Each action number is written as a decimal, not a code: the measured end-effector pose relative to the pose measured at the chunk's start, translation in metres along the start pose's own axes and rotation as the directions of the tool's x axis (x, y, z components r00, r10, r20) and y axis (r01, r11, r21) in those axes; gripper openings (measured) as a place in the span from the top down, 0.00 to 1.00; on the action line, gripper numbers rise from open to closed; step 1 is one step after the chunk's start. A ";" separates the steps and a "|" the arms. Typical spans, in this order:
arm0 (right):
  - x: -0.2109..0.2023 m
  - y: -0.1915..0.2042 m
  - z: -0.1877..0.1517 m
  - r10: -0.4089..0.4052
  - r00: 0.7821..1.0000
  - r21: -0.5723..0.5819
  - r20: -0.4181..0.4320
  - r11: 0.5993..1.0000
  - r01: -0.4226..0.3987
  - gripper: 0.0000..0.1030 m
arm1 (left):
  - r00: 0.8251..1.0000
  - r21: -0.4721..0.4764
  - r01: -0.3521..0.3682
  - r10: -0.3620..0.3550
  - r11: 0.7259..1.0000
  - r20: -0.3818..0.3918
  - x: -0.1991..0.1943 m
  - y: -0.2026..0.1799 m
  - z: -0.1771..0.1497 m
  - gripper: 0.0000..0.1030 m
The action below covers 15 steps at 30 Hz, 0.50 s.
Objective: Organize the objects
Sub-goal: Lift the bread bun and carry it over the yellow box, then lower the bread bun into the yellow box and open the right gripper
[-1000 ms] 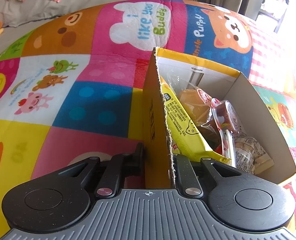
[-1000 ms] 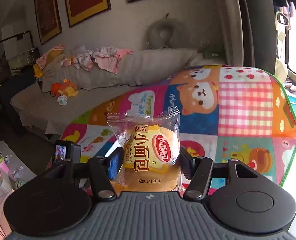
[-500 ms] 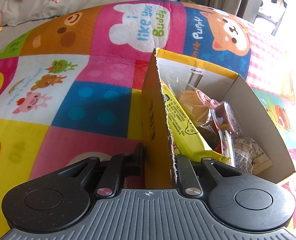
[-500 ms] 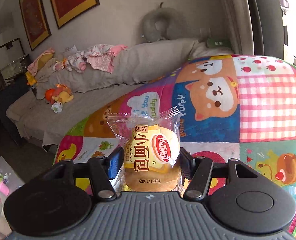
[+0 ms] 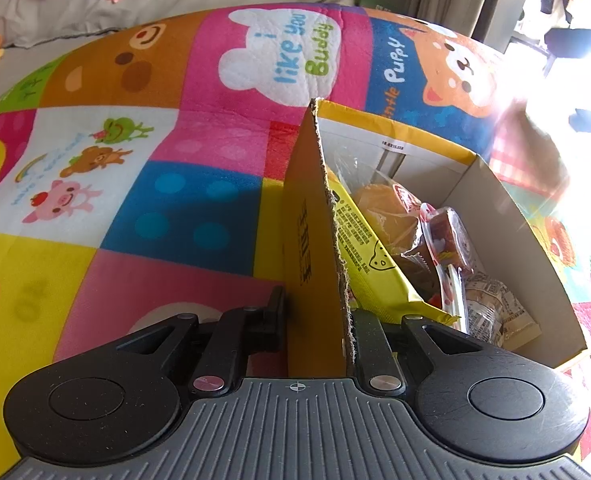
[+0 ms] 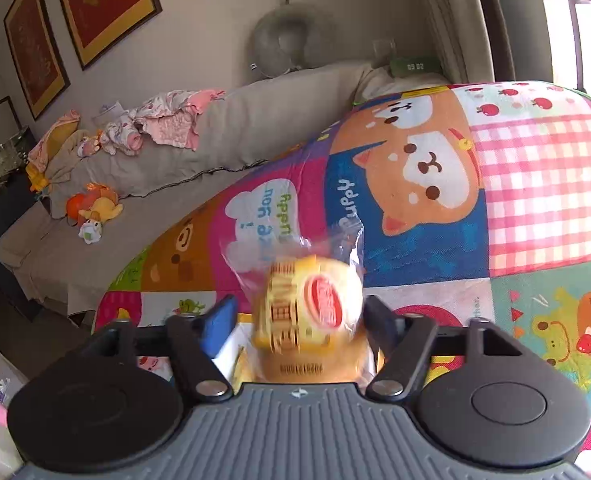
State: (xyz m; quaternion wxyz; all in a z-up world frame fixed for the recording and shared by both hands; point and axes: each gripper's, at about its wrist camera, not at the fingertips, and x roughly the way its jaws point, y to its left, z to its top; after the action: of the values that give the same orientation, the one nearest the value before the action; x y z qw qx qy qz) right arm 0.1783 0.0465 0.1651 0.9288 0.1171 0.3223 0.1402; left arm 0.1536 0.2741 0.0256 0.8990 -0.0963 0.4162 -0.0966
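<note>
Right hand-held gripper around blurred bread packet

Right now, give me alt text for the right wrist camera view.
The right gripper, jaws just opened, frames a blurred wrapped bun that its pads no longer press. Beyond lies a colourful cartoon play mat, with a grey sofa strewn with baby clothes.

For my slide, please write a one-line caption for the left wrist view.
Left gripper clamps the yellow cardboard box wall; wrapped snacks fill the box.
</note>
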 end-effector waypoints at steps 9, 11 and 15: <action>0.000 -0.021 -0.006 -0.004 1.000 0.025 -0.014 1.000 0.005 0.25 | 1.000 -0.009 -0.001 0.001 1.000 0.000 0.000 0.000 0.000 0.83; 0.002 -0.023 -0.008 -0.010 1.000 0.019 -0.020 1.000 0.010 0.25 | 1.000 -0.010 0.000 0.000 1.000 0.001 0.000 0.000 0.000 0.83; 0.017 -0.012 -0.015 -0.071 0.997 -0.085 -0.034 0.994 0.068 0.26 | 1.000 -0.012 0.001 -0.001 1.000 0.002 -0.001 0.000 -0.001 0.83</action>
State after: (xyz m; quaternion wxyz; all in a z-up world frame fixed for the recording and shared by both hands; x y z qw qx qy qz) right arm 0.1836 0.0428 0.1406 0.9312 0.0641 0.3371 0.1233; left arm 0.1528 0.2744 0.0255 0.8987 -0.1020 0.4159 -0.0945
